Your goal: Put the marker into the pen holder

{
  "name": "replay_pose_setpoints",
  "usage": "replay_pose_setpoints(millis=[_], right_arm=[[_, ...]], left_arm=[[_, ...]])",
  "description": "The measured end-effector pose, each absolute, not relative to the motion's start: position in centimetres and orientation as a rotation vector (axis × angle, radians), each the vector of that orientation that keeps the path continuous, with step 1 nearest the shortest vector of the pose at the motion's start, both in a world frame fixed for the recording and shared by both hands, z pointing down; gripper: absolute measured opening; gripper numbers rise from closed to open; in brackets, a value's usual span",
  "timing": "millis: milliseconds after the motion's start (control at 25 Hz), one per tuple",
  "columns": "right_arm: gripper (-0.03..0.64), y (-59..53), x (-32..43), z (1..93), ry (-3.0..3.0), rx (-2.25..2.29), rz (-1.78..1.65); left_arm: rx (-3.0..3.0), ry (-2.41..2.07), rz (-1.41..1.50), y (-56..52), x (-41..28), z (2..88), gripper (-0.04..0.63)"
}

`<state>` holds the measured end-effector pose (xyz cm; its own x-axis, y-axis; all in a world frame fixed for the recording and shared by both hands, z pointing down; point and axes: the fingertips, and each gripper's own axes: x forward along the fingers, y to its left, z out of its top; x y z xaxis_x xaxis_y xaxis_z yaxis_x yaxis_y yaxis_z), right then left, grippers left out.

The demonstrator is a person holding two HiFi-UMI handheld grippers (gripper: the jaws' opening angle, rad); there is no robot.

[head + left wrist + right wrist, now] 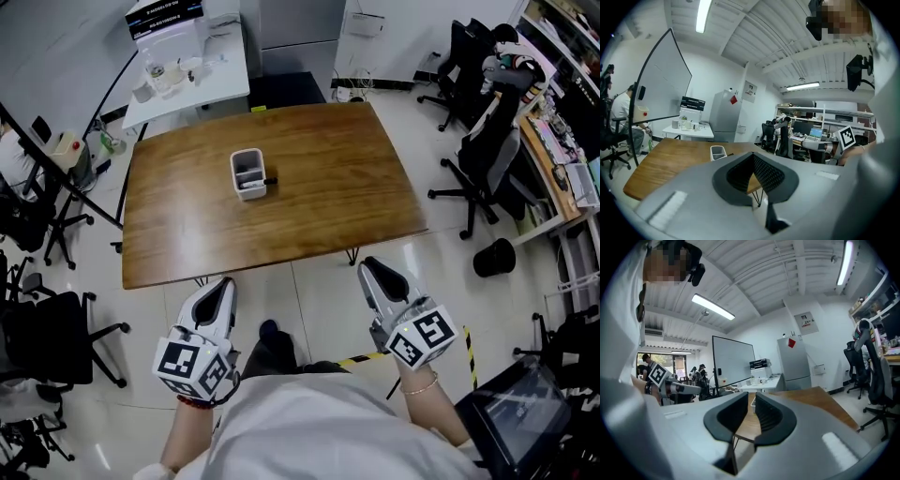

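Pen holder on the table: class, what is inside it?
The pen holder looks divided, nothing sticking out; its bottom is hidden. A dark marker lies outside, beside it.

Brown wooden table [319, 197] mid-floor. Past its far left corner is a white table [225, 75] - black-topped box [165, 17] at its far edge, small cups [159, 75] near its left edge. 2 black office chairs [483, 173] on the floor off the wooden table's right edge, black bin [494, 257] beside them. Yellow-black tape [361, 357] on the floor off the near edge. Whiteboard [661, 89] and grey cabinet [724, 115] - both at the back.
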<state>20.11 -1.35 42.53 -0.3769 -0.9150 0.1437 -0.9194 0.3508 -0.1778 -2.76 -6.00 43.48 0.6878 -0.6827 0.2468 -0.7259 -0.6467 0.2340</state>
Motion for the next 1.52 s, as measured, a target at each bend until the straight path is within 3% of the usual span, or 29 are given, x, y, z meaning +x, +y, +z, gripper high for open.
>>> replay_pose_setpoints(millis=[560,1040,1520], right_arm=[[0.035,9.3,20.1,42.8,-2.694,1.613,0.344],[0.035,12.3,21.2,43.7,-2.649,1.679,0.435],[0.023,11.8,12.2,41.8,-2.72,1.547,0.446]], left_arm=[[2.475,-1.45,0.232,6.0,-8.1,42.6,0.003],[2.54,-1.336,0.201,7.3,-5.1,42.2,0.003],[2.505,-1.33,0.217,8.5,-10.5,42.5,0.003]])
